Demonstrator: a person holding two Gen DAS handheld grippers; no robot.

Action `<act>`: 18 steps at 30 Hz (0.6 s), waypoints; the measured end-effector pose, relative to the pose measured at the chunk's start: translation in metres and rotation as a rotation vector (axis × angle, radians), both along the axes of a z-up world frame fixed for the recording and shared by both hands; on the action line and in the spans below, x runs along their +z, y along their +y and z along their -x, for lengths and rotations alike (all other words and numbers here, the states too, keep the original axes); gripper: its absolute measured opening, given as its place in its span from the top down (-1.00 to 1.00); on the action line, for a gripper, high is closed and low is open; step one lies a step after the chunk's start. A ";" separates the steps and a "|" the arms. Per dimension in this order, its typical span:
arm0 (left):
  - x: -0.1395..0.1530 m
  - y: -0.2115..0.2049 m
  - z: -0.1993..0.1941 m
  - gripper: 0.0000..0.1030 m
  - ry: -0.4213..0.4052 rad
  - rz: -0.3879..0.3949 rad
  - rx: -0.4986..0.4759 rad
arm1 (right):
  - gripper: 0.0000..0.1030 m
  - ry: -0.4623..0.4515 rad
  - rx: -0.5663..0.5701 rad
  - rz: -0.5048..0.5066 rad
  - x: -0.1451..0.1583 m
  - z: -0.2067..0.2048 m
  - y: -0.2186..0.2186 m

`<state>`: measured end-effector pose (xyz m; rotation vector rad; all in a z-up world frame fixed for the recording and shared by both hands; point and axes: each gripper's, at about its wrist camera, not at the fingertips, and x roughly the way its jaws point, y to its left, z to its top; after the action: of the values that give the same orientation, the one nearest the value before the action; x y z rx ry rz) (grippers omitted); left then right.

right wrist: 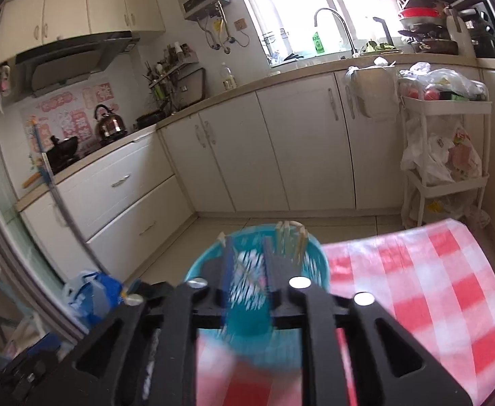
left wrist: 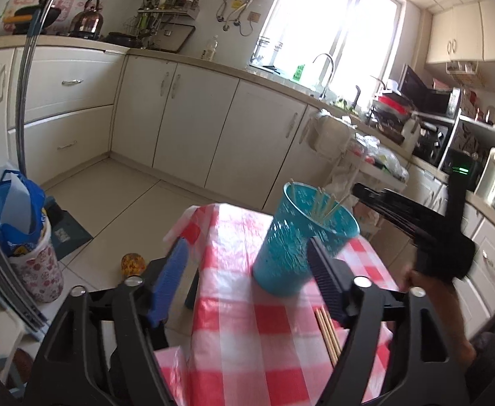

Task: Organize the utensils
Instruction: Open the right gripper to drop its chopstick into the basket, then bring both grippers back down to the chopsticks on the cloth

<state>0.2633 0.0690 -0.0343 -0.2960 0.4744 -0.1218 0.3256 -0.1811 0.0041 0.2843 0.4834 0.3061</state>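
Observation:
A teal perforated cup (left wrist: pixel 298 240) stands tilted on the red-and-white checked tablecloth (left wrist: pixel 247 338), with several wooden chopsticks (left wrist: pixel 325 203) inside it. Two more chopsticks (left wrist: pixel 328 335) lie on the cloth by my left gripper's right finger. My left gripper (left wrist: pixel 247 264) is open, with the cup just ahead between its fingers. My right gripper (left wrist: pixel 416 216) reaches in from the right near the cup's rim. In the right wrist view the right gripper (right wrist: pixel 247 253) has its fingers narrowly apart over the blurred cup (right wrist: pixel 254 291), with chopstick tips (right wrist: pixel 291 240) beside its right finger.
White kitchen cabinets (left wrist: pixel 186 118) run along the far walls, with a sink and tap (left wrist: pixel 325 74) under the window. A white rolling cart (right wrist: pixel 443 155) with bags stands to the right. A blue bag in a patterned bin (left wrist: pixel 21 230) sits on the floor to the left.

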 end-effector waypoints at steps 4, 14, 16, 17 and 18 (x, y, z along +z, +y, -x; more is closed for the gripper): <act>0.007 -0.013 0.028 -0.61 0.038 -0.065 -0.002 | -0.10 0.025 -0.005 0.020 -0.003 0.073 -0.008; 0.018 -0.045 0.102 -0.74 0.065 -0.154 -0.027 | -0.33 0.136 -0.057 0.020 -0.025 0.215 -0.023; 0.020 -0.050 0.115 -0.76 0.062 -0.166 -0.038 | -0.34 0.141 -0.056 0.012 -0.025 0.235 -0.024; 0.021 -0.052 0.123 -0.77 0.060 -0.175 -0.043 | -0.36 0.141 -0.058 0.013 -0.025 0.242 -0.024; 0.023 -0.054 0.130 -0.78 0.056 -0.184 -0.044 | -0.37 0.142 -0.063 0.014 -0.024 0.251 -0.024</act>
<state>0.1332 0.0150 -0.0114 -0.1084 0.5440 -0.1118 0.0749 -0.2055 -0.0202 0.3080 0.6147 0.2224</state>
